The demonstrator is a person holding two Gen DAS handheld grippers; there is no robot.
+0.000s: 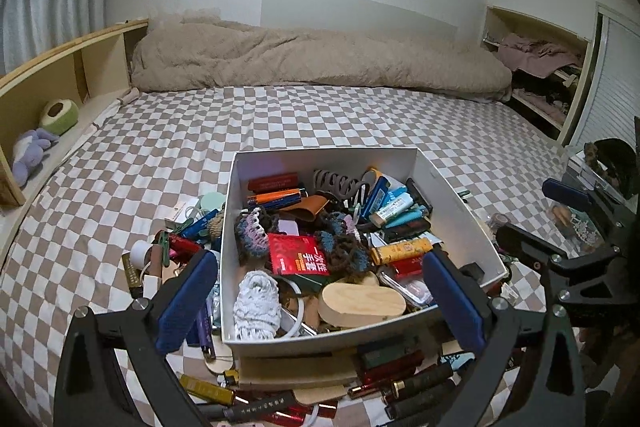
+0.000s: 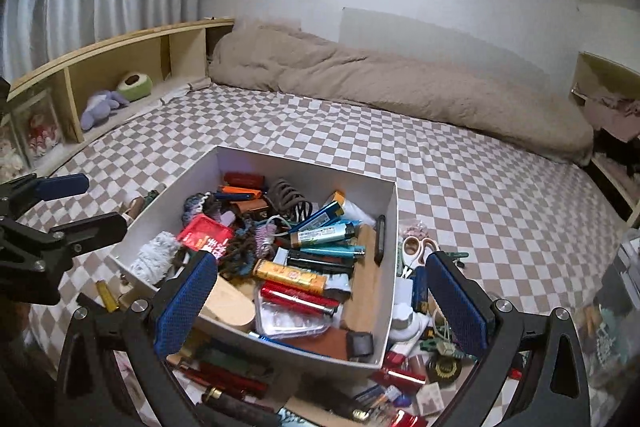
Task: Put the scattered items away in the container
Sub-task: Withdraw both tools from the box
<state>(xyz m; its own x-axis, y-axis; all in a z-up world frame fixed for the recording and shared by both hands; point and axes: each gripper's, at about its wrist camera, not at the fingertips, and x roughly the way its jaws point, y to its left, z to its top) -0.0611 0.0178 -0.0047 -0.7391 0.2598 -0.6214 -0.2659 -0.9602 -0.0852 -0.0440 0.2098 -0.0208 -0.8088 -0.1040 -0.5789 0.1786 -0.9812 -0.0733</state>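
A white cardboard box (image 1: 460, 211) sits on the checkered bed, also in the right wrist view (image 2: 390, 227). It is heaped with lighters, hair ties, a red packet (image 1: 298, 254), a wooden block (image 1: 362, 301) and a white knit bundle (image 1: 256, 301). Loose items lie around it: pens and tubes in front (image 1: 400, 375), a pile on its left (image 1: 176, 251), scissors and clips on its right (image 2: 416, 247). My left gripper (image 1: 320, 299) is open and empty above the box's near edge. My right gripper (image 2: 320, 303) is open and empty over the box's near side.
A beige duvet (image 1: 320, 63) lies along the far wall. A wooden shelf (image 1: 60, 75) with plush toys runs on the left. An open closet (image 1: 536, 67) stands at the right. The right gripper shows at the right of the left wrist view (image 1: 560, 219).
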